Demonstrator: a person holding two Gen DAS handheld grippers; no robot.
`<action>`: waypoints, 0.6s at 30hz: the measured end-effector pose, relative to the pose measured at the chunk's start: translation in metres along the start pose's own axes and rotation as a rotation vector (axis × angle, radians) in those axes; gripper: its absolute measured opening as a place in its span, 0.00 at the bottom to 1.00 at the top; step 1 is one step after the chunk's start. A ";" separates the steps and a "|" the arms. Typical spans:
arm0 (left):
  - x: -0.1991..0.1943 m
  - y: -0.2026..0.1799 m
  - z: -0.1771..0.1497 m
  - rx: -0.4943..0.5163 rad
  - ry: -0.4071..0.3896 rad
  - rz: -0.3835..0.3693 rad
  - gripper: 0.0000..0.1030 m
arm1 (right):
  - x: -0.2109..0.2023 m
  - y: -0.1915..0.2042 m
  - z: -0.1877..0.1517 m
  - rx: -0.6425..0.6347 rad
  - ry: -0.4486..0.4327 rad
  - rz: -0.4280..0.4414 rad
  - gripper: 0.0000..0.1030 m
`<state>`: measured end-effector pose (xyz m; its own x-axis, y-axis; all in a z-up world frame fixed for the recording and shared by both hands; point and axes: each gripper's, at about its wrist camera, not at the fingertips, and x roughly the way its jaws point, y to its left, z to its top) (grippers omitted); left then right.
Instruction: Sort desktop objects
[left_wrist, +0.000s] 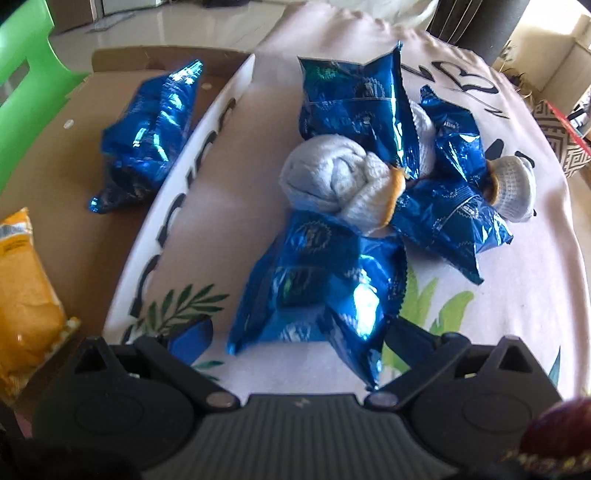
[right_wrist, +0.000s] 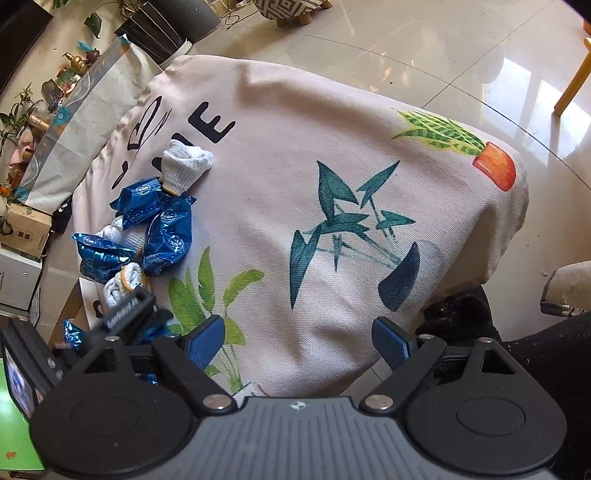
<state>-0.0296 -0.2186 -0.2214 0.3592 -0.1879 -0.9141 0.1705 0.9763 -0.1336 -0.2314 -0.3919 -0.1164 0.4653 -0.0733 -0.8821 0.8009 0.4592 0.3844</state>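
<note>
Several blue foil packets and rolled white gloves lie in a heap on the printed cloth (left_wrist: 229, 206). The nearest blue packet (left_wrist: 314, 288) sits between the fingers of my left gripper (left_wrist: 299, 339), which is open; its left pad (left_wrist: 192, 339) stands clear of the foil and the right finger is hidden behind the packet. A rolled white glove (left_wrist: 332, 181) with an orange cuff lies just beyond it. My right gripper (right_wrist: 298, 343) hangs open over bare cloth (right_wrist: 332, 147), holding nothing. The right wrist view shows the heap (right_wrist: 162, 229) at far left, with the left gripper's body (right_wrist: 125, 314) over it.
A flat cardboard box (left_wrist: 74, 177) at the left holds a pile of blue packets (left_wrist: 147, 136) and a yellow packet (left_wrist: 26, 295). A green plastic chair (left_wrist: 26, 55) stands behind it. Tiled floor (right_wrist: 406, 44) surrounds the table; a dark sleeve (right_wrist: 535, 362) is at lower right.
</note>
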 end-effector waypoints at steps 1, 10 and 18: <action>0.000 0.002 -0.002 0.007 0.007 0.003 1.00 | 0.000 0.000 0.000 -0.003 -0.001 -0.003 0.85; -0.001 0.004 -0.015 0.125 0.087 0.077 1.00 | 0.009 0.004 -0.004 -0.046 0.013 0.001 0.85; -0.007 0.010 -0.015 0.140 0.147 0.065 1.00 | 0.017 0.011 -0.008 -0.131 0.025 0.022 0.85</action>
<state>-0.0440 -0.2060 -0.2220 0.2375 -0.0968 -0.9665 0.2811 0.9593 -0.0270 -0.2178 -0.3806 -0.1296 0.4713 -0.0405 -0.8811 0.7337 0.5724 0.3661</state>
